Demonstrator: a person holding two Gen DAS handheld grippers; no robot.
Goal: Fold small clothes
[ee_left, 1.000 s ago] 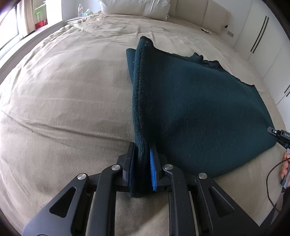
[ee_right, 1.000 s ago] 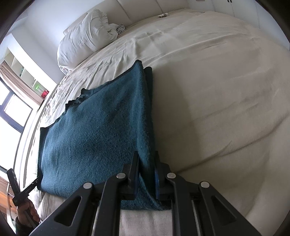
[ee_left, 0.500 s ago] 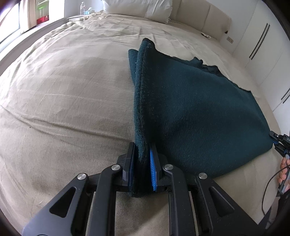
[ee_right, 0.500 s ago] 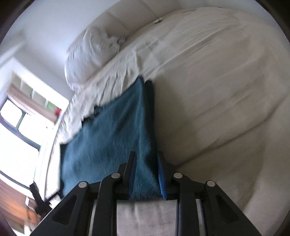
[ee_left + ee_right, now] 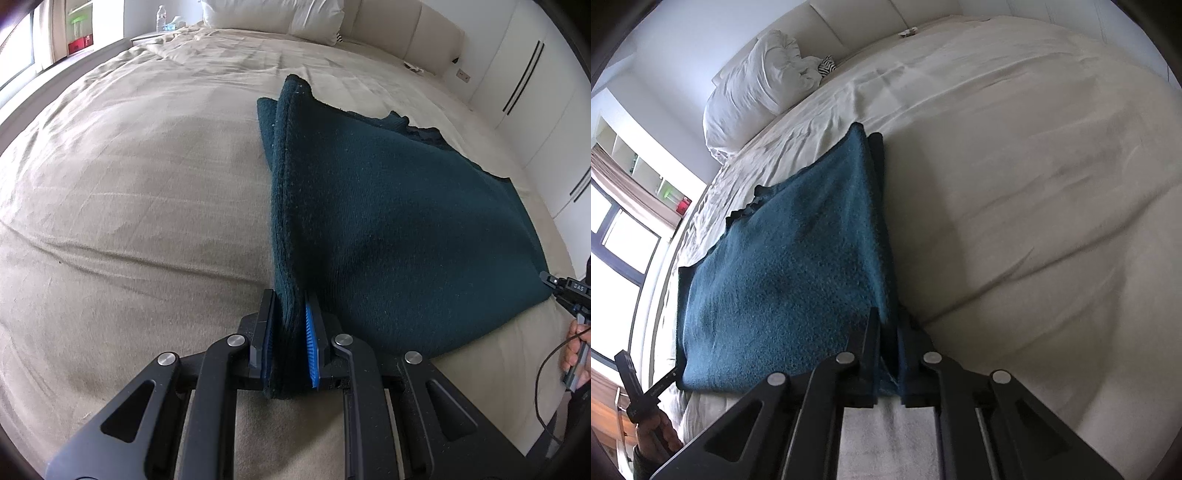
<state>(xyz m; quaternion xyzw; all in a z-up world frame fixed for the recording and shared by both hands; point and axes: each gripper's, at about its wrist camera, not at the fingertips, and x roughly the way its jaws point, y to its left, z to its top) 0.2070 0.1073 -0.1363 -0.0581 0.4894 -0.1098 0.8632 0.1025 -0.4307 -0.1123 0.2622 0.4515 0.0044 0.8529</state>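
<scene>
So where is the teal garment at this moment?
The teal garment lies spread on the bed, one near corner clamped in the left gripper, the other in the right gripper.

Fuzzy knit teal cloth; matt, creased beige bedsheet.

1 teal garment, 1 bed, 2 pillows, 1 water bottle.

- The right gripper has both fingers pressed on the near edge of the teal cloth.
- The cloth spreads left of the fingers on the bed.
- A white pillow lies far ahead, to the left.
</scene>
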